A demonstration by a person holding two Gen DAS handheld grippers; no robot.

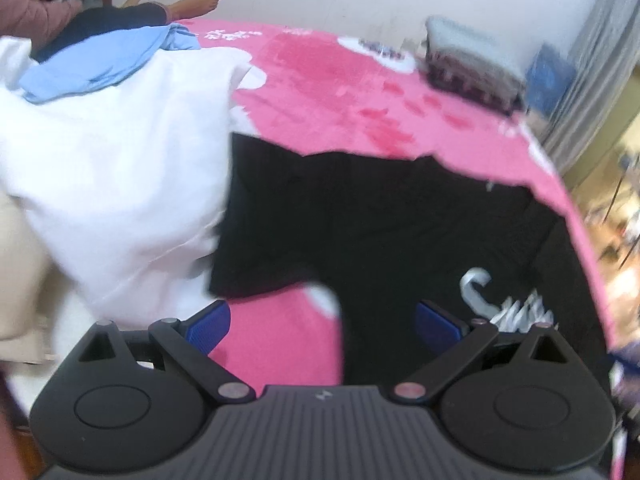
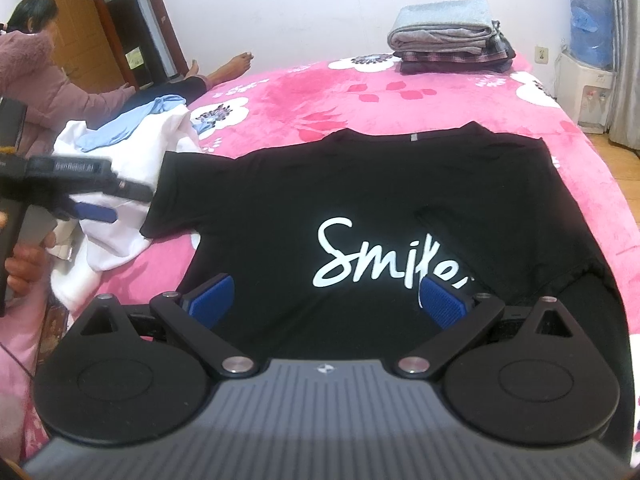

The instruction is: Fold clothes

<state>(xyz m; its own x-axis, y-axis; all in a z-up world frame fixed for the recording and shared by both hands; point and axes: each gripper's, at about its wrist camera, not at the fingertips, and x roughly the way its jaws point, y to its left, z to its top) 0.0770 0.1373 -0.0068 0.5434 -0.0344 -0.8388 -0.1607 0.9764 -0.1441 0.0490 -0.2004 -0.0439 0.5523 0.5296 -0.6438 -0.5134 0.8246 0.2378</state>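
A black T-shirt (image 2: 320,192) with white "Smile" lettering lies flat, front up, on the pink floral blanket (image 2: 304,92). Its collar points to the far side, and its right sleeve looks folded in over the body. My right gripper (image 2: 328,300) is open just above the shirt's lower part, near the lettering. In the left wrist view, my left gripper (image 1: 324,322) is open over the blanket at the black T-shirt's (image 1: 360,220) left sleeve and side edge, holding nothing. The right wrist view shows the left gripper (image 2: 94,212) above a crumpled white garment (image 2: 120,200).
The white garment (image 1: 120,160) is piled left of the shirt, with a light blue garment (image 1: 92,64) on top. A folded stack of grey and plaid clothes (image 2: 448,40) sits at the far side. A person (image 2: 32,68) sits at the far left. The bed's right edge drops to wooden floor (image 2: 624,160).
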